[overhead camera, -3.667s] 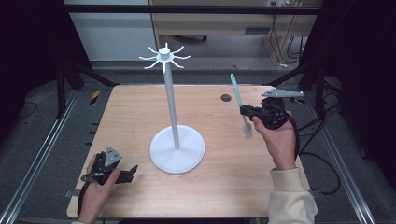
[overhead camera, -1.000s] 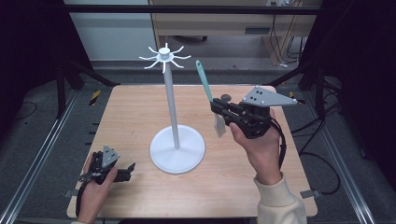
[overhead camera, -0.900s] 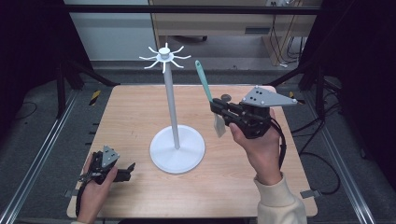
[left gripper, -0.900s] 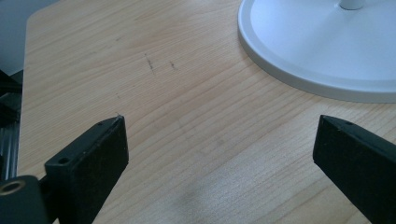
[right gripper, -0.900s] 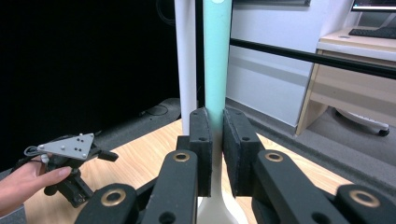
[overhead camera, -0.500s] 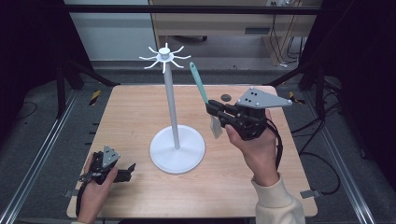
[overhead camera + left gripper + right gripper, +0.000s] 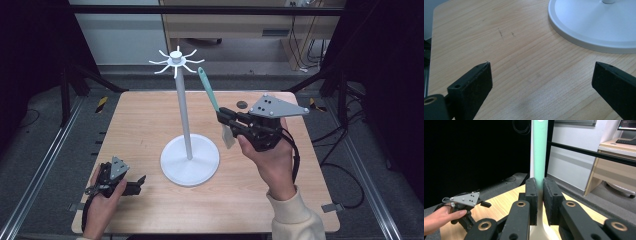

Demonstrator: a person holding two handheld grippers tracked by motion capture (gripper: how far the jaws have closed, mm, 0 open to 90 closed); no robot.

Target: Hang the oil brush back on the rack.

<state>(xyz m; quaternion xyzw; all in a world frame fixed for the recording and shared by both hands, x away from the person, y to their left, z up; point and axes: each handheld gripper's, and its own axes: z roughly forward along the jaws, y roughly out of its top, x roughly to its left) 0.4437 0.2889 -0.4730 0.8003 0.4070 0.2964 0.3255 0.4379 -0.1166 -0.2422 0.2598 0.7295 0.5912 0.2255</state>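
The right gripper (image 7: 226,118) is raised above the table (image 7: 280,200) and its jaws are pressed tight on the green handle of a spatula (image 7: 209,95), at the lower part of the handle, so that the pale blade hangs just below the jaws and the handle rises upward, tilted toward the white hook stand (image 7: 183,110). In the right gripper view the handle (image 7: 539,150) stands straight up between the two black jaws. My judgement is that the step in hand is carrying the spatula to the stand in order to hang it on one of the small hooks at the top; the handle end is near these hooks but apart from them. The next move probably calls for lifting the end to a hook and catching it there. The left gripper (image 7: 134,183) rests on the table near the stand's round base (image 7: 596,25), with its jaws wide apart and nothing between them.
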